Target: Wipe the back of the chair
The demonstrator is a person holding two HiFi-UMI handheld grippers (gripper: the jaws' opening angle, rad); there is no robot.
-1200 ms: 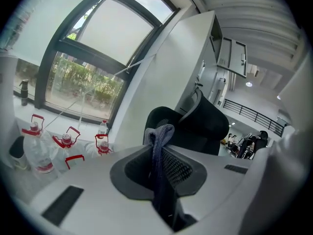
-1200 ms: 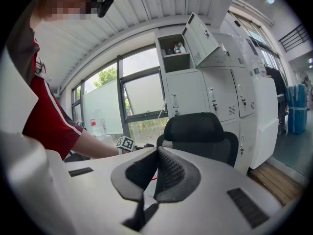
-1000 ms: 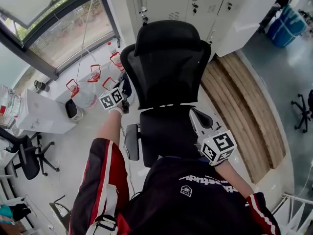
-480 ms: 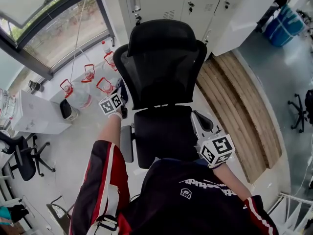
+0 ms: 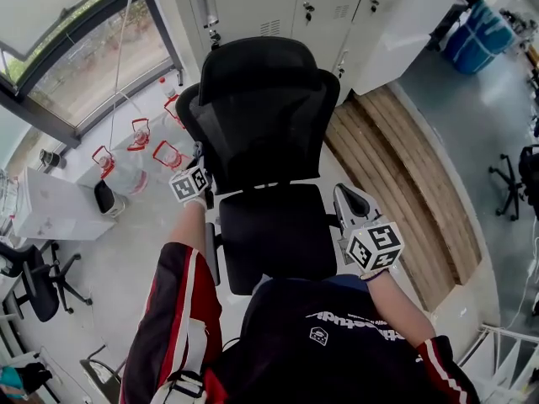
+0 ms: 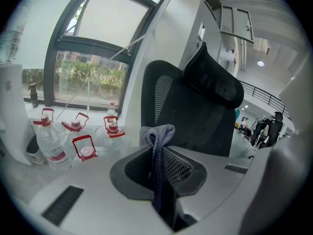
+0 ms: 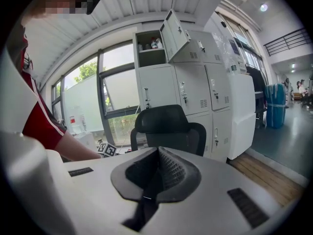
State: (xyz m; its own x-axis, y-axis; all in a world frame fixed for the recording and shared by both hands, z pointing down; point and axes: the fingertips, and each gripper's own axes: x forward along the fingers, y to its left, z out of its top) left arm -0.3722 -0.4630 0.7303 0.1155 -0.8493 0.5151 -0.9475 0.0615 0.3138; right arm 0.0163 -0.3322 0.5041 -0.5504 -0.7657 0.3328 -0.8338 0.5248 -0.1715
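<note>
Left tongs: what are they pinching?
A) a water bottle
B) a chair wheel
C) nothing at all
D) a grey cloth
D: in the left gripper view the left tongs are shut on a grey cloth, whose bunched end sticks up past their tips.

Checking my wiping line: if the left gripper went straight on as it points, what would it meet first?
Probably the chair back: its mesh edge stands right behind the grey cloth clamped in the jaws of the left gripper. Depth is unclear, so it may only graze the side edge.
</note>
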